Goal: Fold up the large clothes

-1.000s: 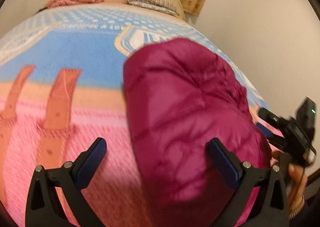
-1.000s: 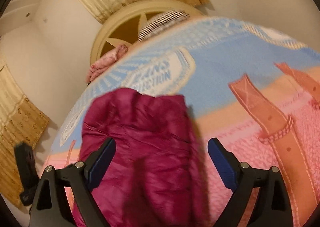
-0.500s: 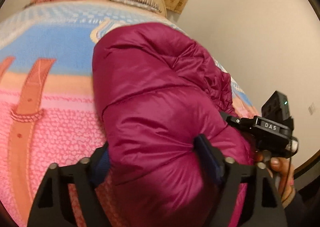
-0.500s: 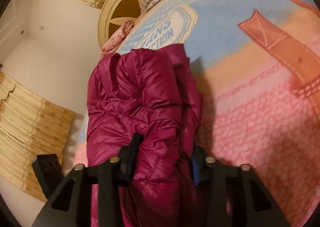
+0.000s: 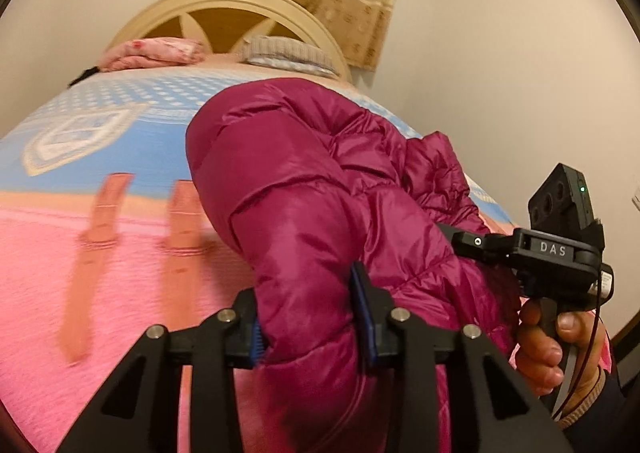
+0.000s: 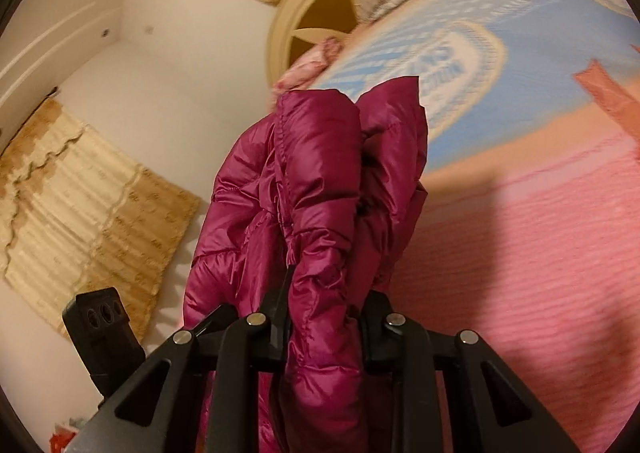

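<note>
The magenta puffer jacket [image 5: 312, 189] is bunched up over the near, pink part of the bed blanket [image 5: 80, 261], well short of the headboard [image 5: 224, 9]. The left gripper [image 5: 310, 317] is closing, its pads pressing a thick fold of the jacket's near edge. The right gripper [image 6: 326, 313] is closing too – clenched on another puffy fold of the jacket [image 6: 320, 181], lifted off the blanket [image 6: 540, 253]. Two pillows [image 5: 152, 53] lie against the headboard.
</note>
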The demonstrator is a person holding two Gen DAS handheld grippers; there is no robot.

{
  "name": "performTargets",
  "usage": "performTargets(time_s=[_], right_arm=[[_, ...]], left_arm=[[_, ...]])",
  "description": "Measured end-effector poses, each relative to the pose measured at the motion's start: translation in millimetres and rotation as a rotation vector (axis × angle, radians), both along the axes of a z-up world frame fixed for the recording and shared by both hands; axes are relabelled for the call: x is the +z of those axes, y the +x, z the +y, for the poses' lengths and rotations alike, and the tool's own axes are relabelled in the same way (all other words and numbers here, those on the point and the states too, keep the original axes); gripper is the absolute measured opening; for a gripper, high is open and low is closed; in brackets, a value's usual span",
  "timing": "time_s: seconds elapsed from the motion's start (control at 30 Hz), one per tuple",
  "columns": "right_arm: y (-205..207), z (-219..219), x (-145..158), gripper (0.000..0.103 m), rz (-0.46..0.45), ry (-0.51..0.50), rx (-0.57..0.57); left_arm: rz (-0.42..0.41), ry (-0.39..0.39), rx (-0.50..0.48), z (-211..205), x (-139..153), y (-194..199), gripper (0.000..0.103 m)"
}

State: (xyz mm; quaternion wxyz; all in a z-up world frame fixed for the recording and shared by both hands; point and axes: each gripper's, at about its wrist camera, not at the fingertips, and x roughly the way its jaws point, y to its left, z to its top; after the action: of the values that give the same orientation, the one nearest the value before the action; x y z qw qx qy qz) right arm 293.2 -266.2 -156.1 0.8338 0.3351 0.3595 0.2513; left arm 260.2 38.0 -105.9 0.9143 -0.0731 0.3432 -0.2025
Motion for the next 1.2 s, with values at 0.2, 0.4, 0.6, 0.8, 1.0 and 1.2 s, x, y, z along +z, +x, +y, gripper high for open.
performTargets(time_s=[0.2,0.4,0.6,0.8,1.0,1.2], right_arm=[[16,70,7,0.024,-0.021,0.012,0.120],[28,134,-3,0.024,-0.002,0.022,0.213],[41,175,-19,0.024,0.041,0.001,0.262],[44,189,-33,0.024,0.059,-0.006,0.285],[43,188,-34,0.024,0.066,-0.006,0.289],[43,191,-29,0.024,0.066,-0.004,0.299]], left_arm=[[-0.024,0.058,0.119,45,-1,-22,0.038],[-0.008,0.072,0.214,87,-14,-27,0.038],[0.020,0.061,0.269,106,-29,-26,0.038],[0.032,0.051,0.274,115,-33,-29,0.038],[0.028,0.046,0.273,114,-35,-26,0.038],[0.022,0.045,0.278,121,-36,-40,0.038]])
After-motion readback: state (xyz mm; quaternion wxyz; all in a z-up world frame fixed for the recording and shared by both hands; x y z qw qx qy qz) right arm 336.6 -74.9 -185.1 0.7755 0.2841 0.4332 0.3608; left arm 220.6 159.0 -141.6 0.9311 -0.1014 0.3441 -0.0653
